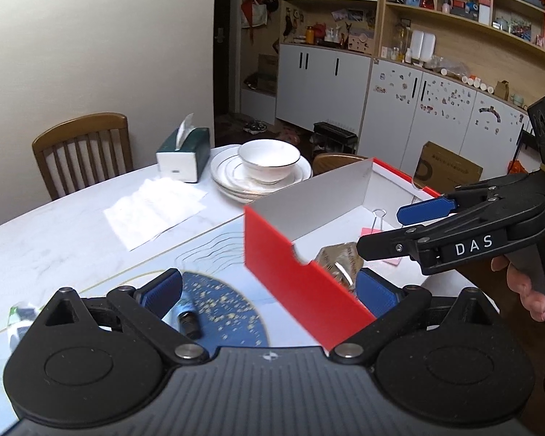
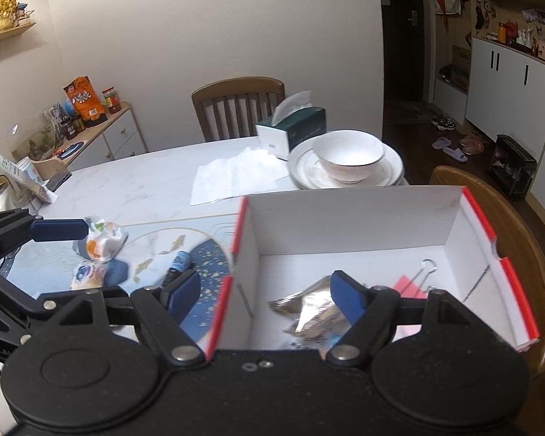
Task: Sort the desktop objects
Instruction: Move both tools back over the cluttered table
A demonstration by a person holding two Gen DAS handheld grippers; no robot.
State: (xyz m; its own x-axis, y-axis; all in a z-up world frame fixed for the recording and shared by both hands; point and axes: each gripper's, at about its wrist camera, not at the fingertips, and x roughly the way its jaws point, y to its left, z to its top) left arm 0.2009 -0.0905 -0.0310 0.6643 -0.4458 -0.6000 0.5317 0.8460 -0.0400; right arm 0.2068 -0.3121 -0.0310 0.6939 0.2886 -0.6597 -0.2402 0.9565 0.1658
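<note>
Sorting is partway: a foil packet [image 2: 309, 309] and binder clip [image 2: 427, 272] lie in the red box [image 2: 483, 218], snack packets [image 2: 100, 243] and a small bottle [image 2: 178, 265] wait on the mat [image 2: 207, 254]. Left gripper [image 1: 269, 287] and right gripper [image 2: 265, 296] both gape wide, empty. Next move, I judge: lower one over a packet.
</note>
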